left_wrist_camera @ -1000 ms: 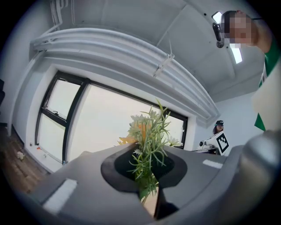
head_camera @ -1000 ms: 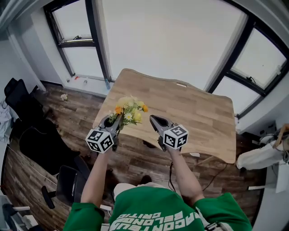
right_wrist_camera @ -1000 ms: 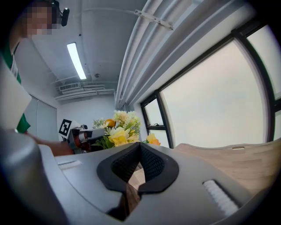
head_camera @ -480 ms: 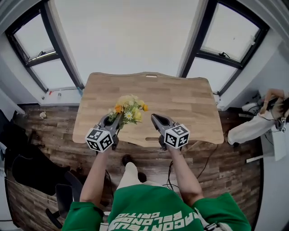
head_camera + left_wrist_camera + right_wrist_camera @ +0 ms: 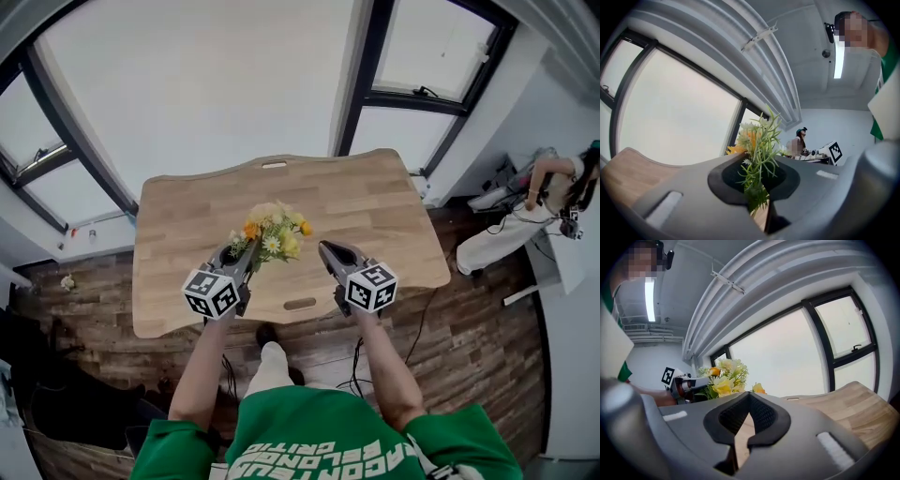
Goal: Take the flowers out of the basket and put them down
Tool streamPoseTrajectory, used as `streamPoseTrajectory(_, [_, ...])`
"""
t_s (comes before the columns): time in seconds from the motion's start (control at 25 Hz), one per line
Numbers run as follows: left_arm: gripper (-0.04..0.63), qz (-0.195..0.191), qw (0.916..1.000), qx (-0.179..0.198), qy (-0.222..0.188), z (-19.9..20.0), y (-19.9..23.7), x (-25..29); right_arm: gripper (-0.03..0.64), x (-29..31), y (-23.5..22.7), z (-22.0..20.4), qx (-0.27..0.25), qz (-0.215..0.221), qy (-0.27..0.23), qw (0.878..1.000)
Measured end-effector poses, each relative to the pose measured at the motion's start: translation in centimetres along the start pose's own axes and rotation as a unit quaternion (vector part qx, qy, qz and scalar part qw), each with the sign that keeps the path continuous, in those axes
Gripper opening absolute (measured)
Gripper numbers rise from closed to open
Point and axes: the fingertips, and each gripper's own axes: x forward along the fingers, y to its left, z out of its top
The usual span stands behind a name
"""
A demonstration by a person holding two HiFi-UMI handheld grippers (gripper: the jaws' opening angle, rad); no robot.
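The yellow-and-orange flower bunch (image 5: 272, 232) is grasped by the jaws of the left gripper (image 5: 247, 251); those of the right gripper (image 5: 326, 249) are clenched, empty

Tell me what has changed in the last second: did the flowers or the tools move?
Only the person's view turned: the wooden table swung from a skewed place at the right to lie squarely ahead, now beneath both tools. Nothing was taken or let go. The left tool still clamps the bunch of flowers, the right tool stays shut and empty, and both keep their places before the person.
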Motion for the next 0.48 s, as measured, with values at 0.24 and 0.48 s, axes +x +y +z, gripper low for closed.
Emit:
streamPoseTrajectory(0.24, [0.066, -0.039, 0.9991, -0.002, 0.014, -0.4, 2.1, 5.4, 0.006, 2.0, -4.3, 0.7, 0.013, -0.039, -0.003, 0.999])
streamPoseTrajectory(0.48, [0.066, -0.076, 0.9966, -0.010, 0.028, -0.4, 4.6, 10.1, 0.006, 4.6, -7.7, 1.5, 0.024, -0.066, 0.000, 0.998])
